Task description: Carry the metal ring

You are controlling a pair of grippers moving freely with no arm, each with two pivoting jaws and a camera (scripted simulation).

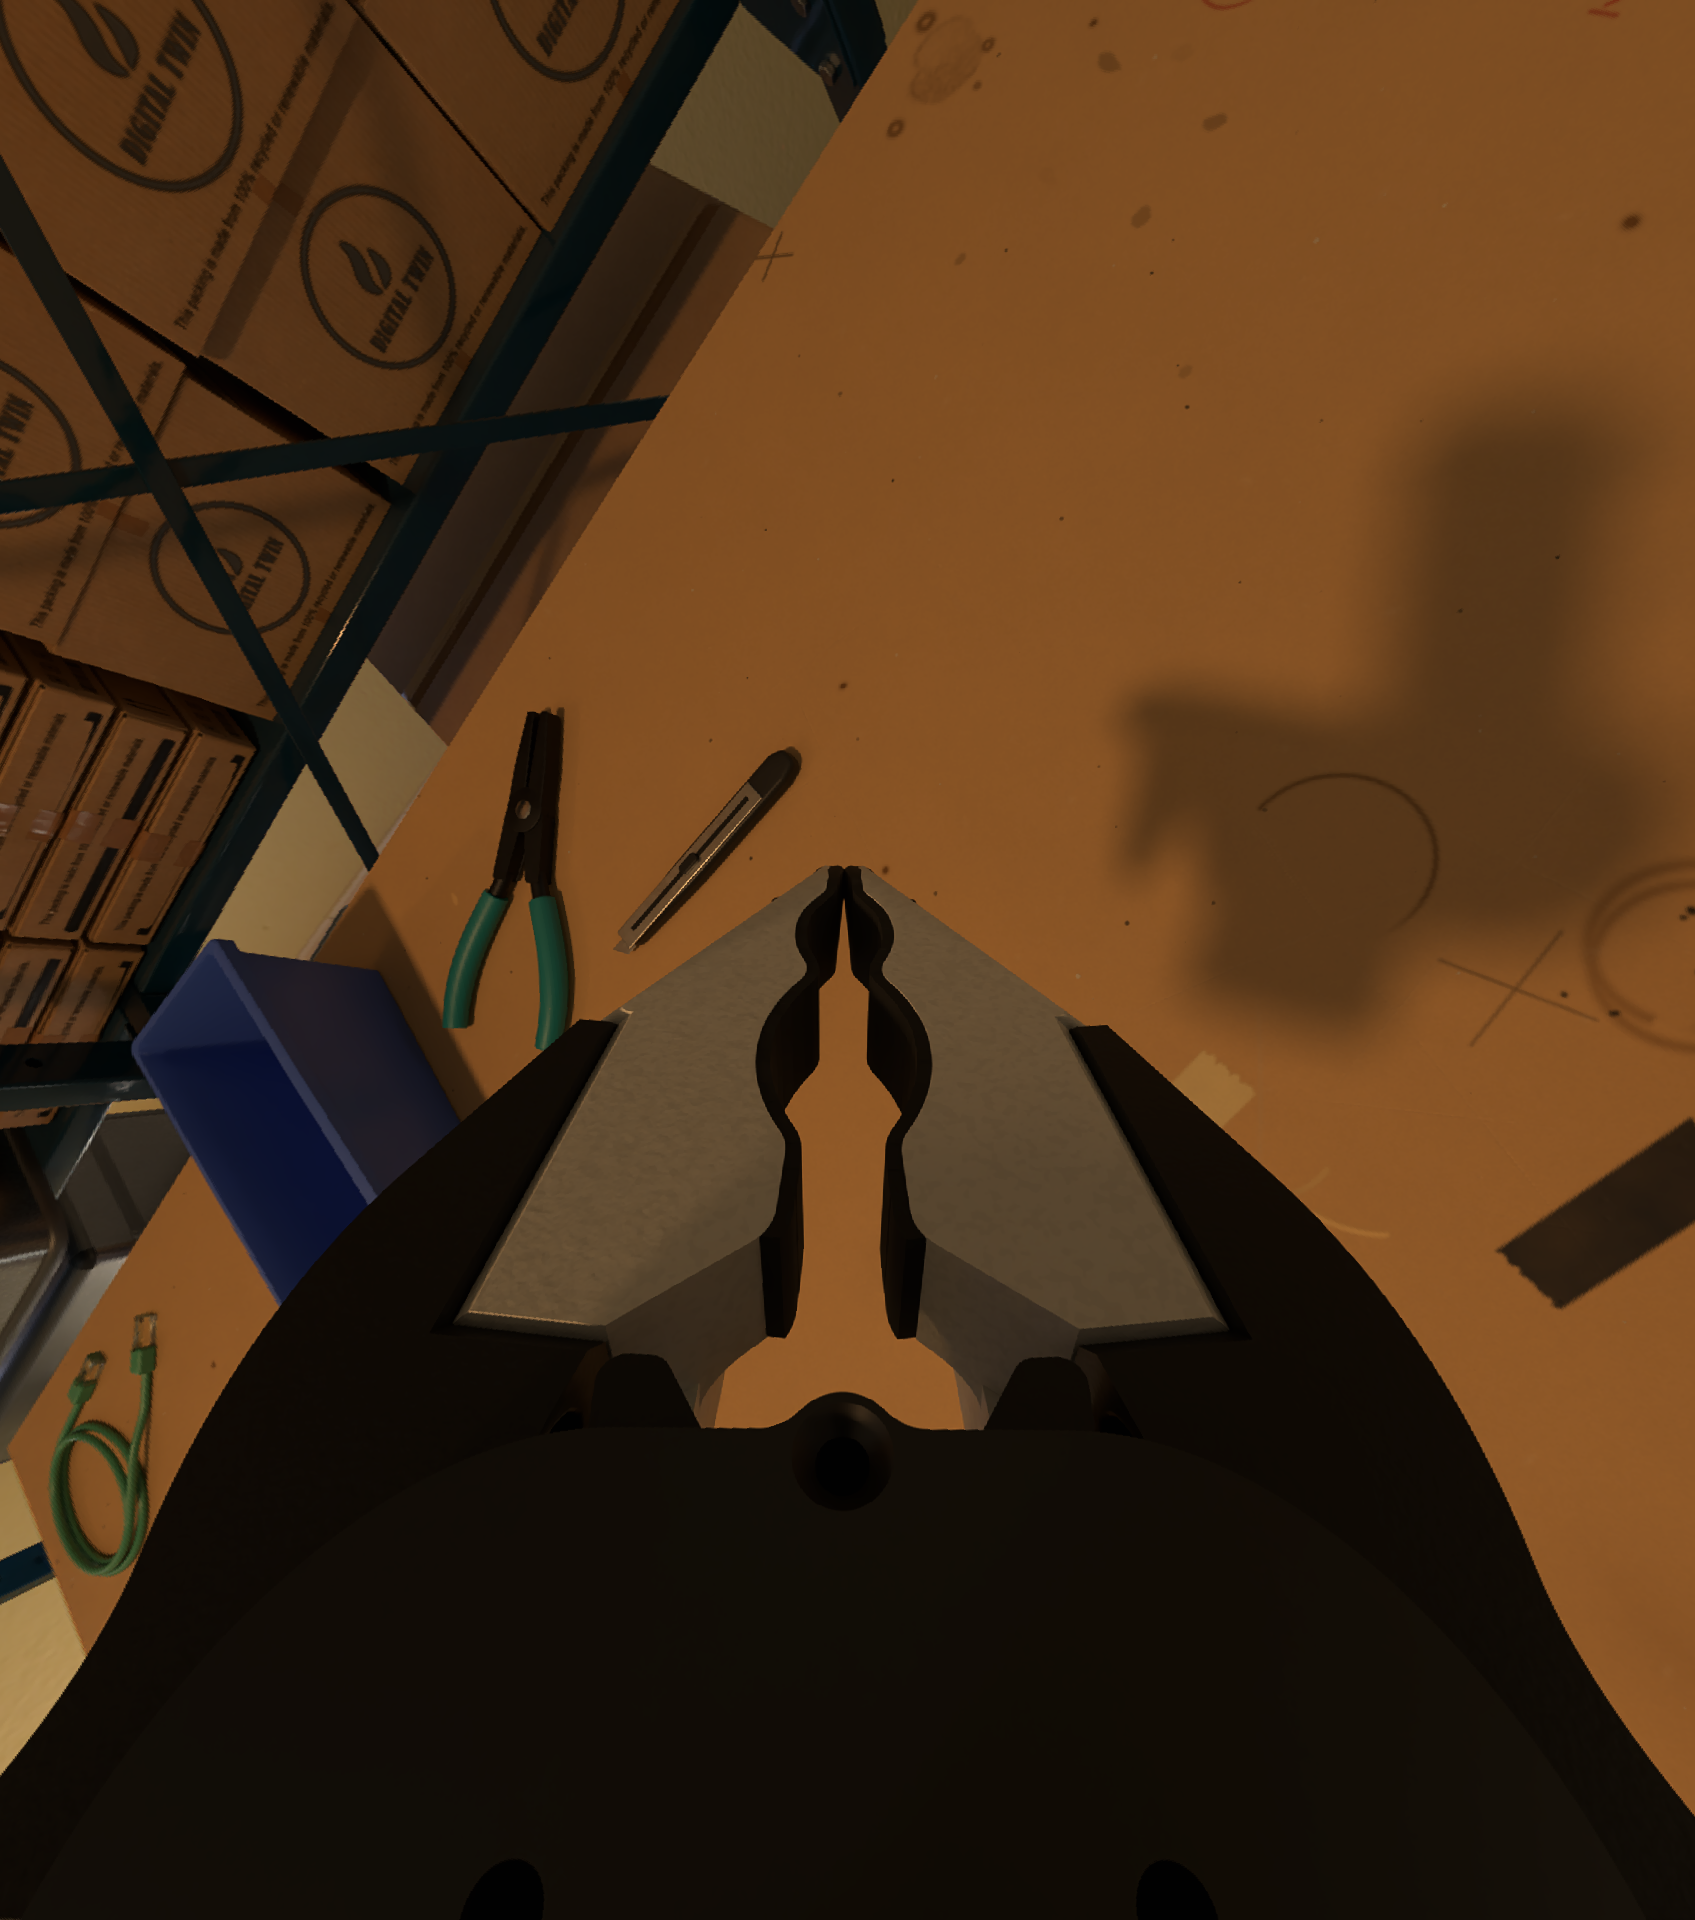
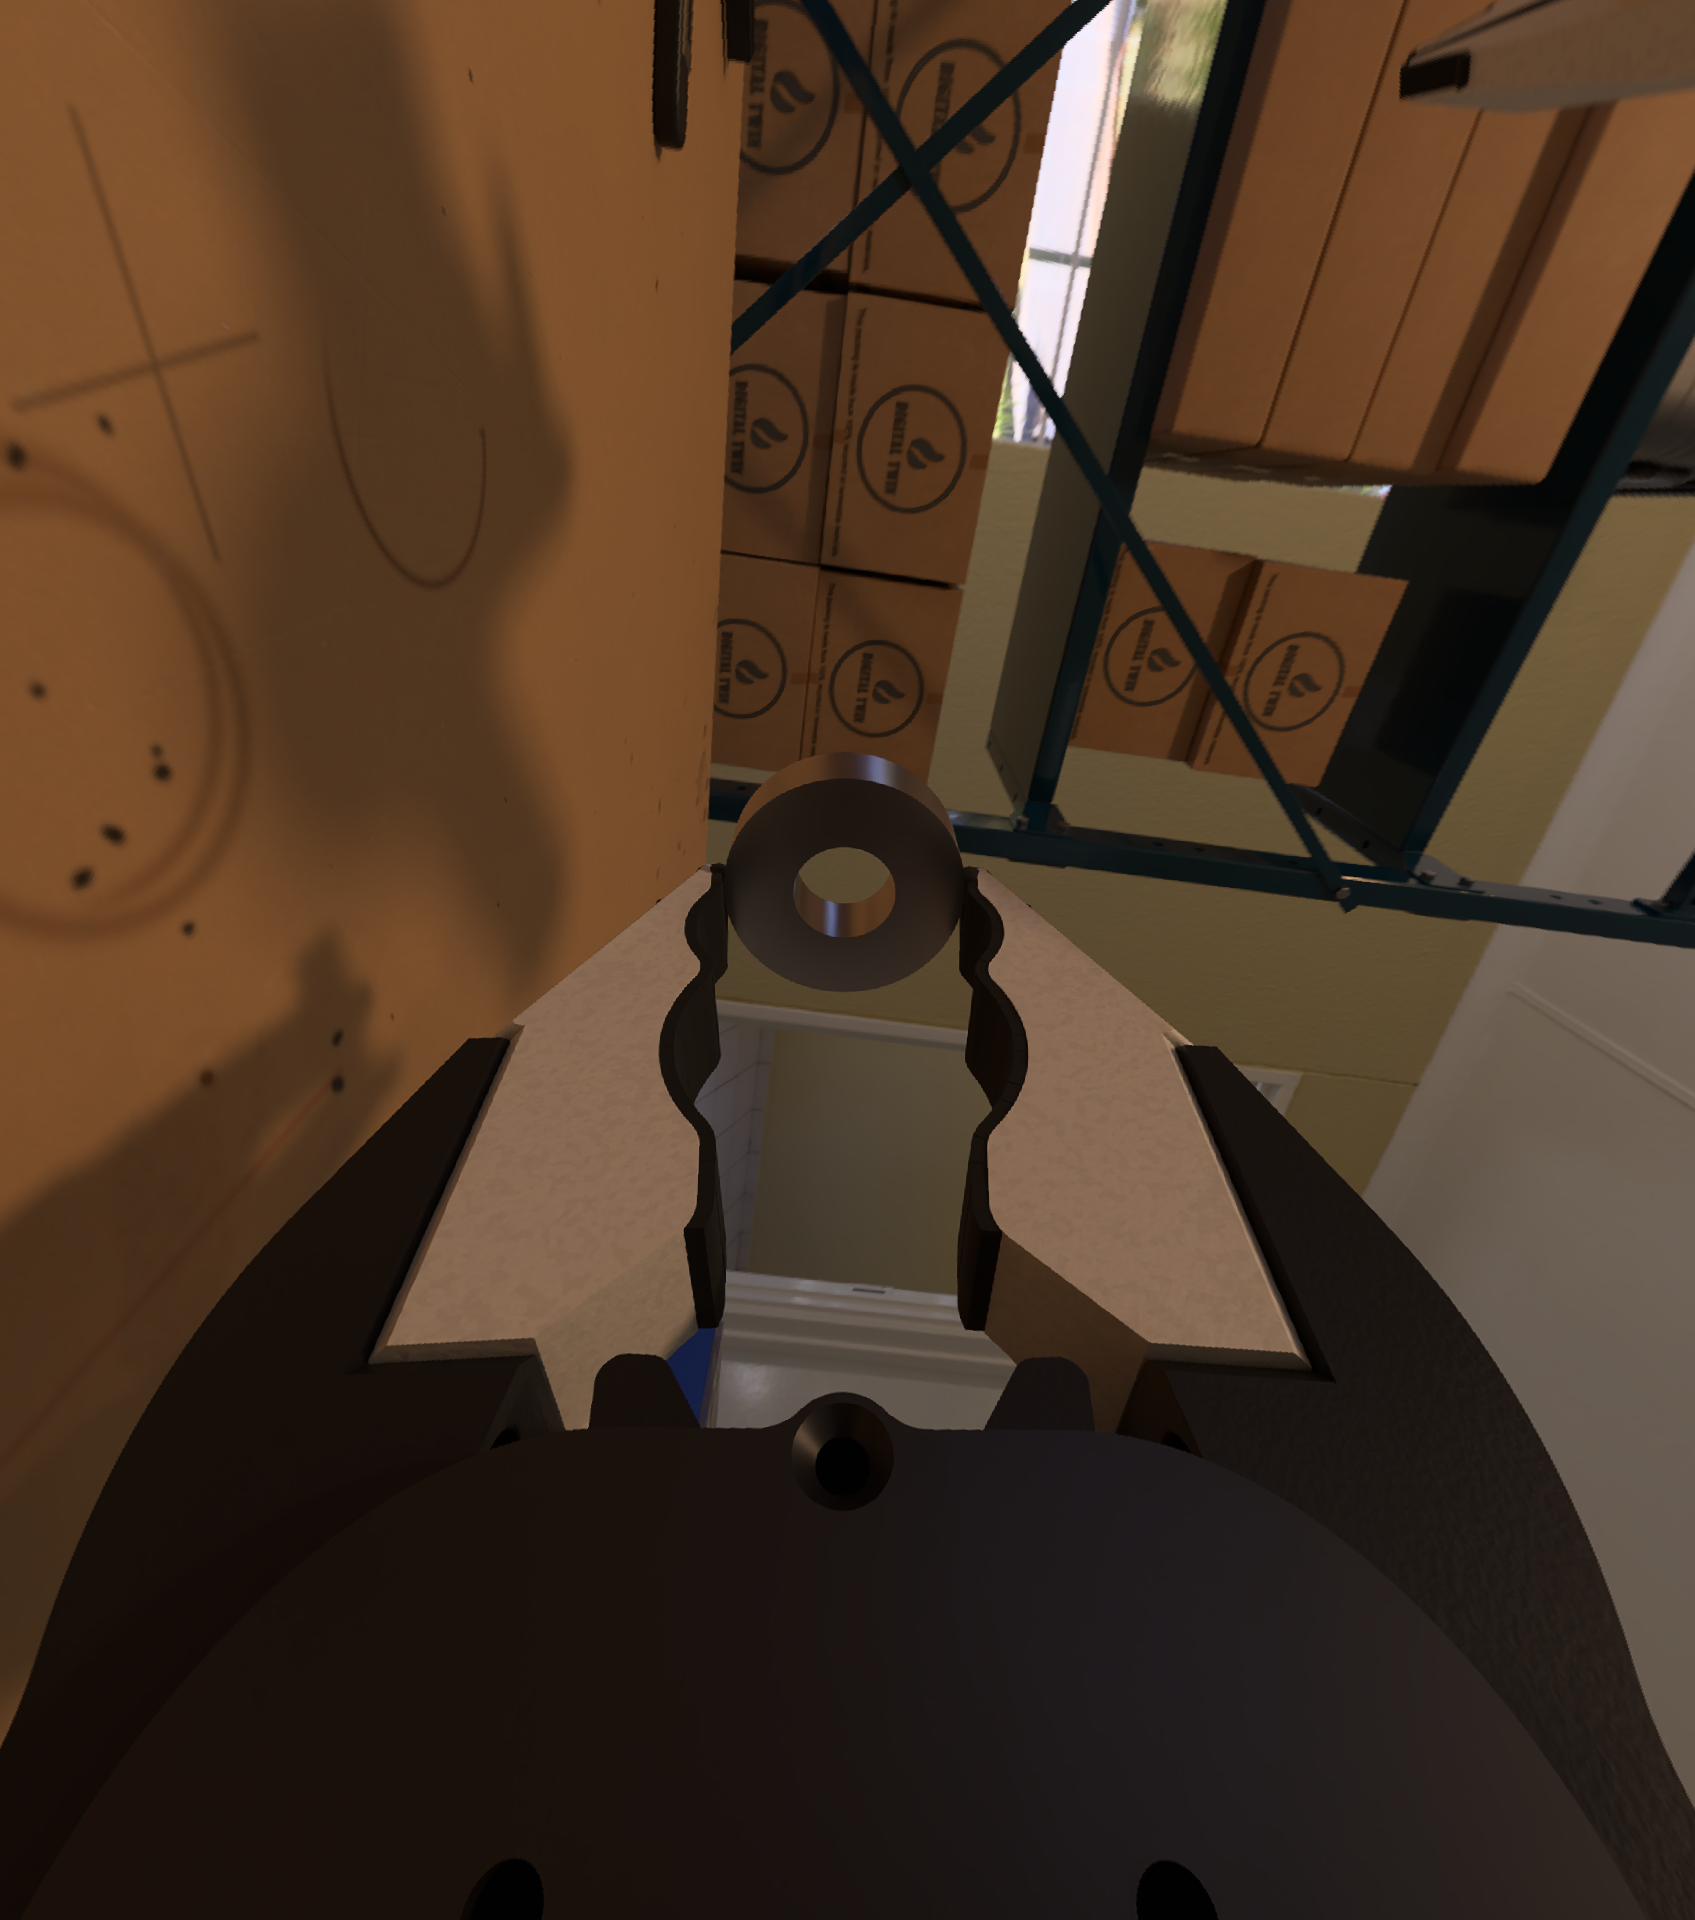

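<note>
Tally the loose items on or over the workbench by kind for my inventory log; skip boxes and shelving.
Green-handled pliers: 1
Grey utility knife: 1
Coiled green cable: 1
Blue plastic bin: 1
Strip of black tape: 1
Thick grey metal ring, held in the right gripper: 1
Total: 6

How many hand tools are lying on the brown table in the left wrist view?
2. The green-handled pliers lie near the table's left edge, and the grey utility knife lies just right of them. The left gripper's body may hide others.
</note>
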